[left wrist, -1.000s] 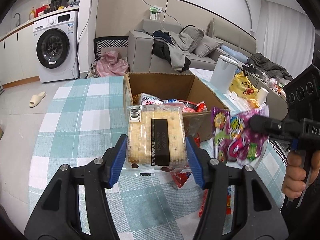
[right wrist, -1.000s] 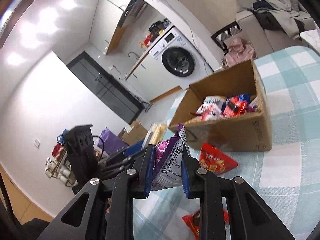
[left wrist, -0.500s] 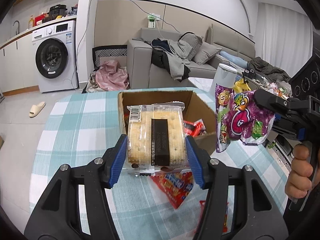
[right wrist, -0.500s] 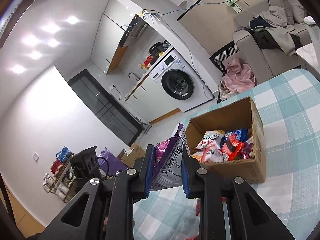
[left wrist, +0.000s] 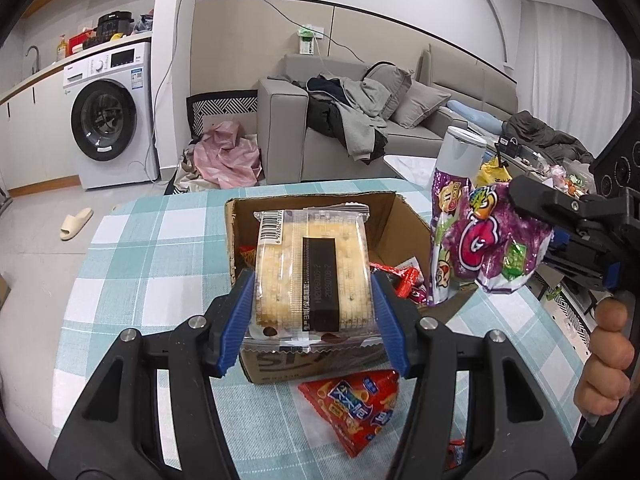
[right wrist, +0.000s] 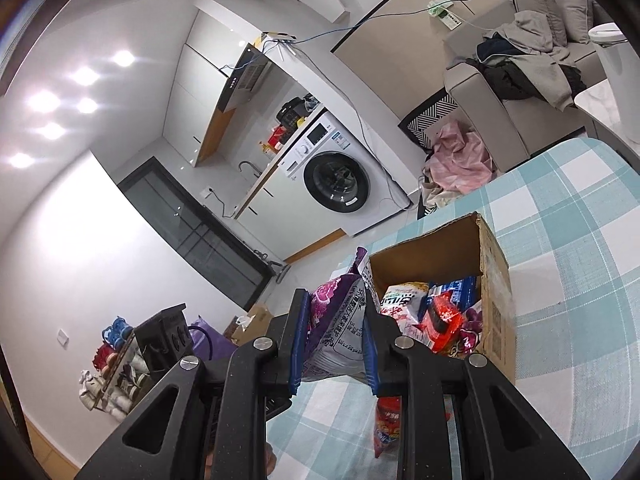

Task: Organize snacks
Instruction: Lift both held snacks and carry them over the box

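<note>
clearly, in the left wrist view, gripping a clear-wrapped cracker pack (left wrist: 312, 276) across its two long sides with the left gripper (left wrist: 312, 304), blue pads pressing flat on the wrapper, pack riding above the near wall of the cardboard box (left wrist: 404, 216) on the checked tablecloth (left wrist: 160, 248). likely handling as light and fairly stiff, yet brittle inside: squeezing gently, keeping hold on the broad sides rather than the crinkly end seals. hanging to the right, a purple snack bag (left wrist: 480, 248) pinched at one edge by the right gripper (left wrist: 536, 236), a person's hand (left wrist: 604, 360) wrapping the handle below. lying on the cloth just before the box, a red snack packet (left wrist: 356, 404), waiting.

then, in the right wrist view, clamping tight on the purple snack bag (right wrist: 336, 332) with the right gripper (right wrist: 334, 344), jaws nearly together on thin film. probably feeling puffy, soft, slippery; pinching the flat seam, not the air-filled belly. sitting just beyond, the cardboard box (right wrist: 496, 280), open-topped and already holding several packets.
</note>
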Tool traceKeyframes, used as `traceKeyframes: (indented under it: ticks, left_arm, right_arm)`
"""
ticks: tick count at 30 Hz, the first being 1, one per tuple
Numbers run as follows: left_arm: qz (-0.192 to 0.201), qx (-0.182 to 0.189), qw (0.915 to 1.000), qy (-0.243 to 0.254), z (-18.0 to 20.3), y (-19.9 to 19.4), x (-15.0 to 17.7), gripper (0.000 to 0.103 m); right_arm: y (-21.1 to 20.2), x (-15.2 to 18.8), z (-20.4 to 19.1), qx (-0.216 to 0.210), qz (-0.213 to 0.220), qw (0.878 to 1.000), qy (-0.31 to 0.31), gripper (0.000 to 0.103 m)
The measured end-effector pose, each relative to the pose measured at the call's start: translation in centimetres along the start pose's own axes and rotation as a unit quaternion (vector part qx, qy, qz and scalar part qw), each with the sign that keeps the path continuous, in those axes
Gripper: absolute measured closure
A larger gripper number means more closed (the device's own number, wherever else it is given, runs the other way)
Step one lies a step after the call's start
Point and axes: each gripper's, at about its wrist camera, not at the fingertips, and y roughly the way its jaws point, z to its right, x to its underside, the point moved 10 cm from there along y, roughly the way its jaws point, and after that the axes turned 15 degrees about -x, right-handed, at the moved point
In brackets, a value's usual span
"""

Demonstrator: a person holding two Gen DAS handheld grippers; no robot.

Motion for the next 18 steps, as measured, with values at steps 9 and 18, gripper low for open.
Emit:
traceKeyframes:
  ticks: [9, 18]
  left_arm:
    - [-0.003, -0.007, 1.0000, 0.000, 0.1, 2.4, -0.4, 0.048]
    - [-0.012, -0.015, 0.9998, 0.001, 0.4, 4.8, -0.1, 0.048]
  right_arm:
    - [1.2, -0.6, 1.4, 0.025, 0.005, 1.000, -0.002, 0.079]
    - [2.6, -0.9, 3.3, 0.063, -0.003, 0.998, -0.010, 0.079]
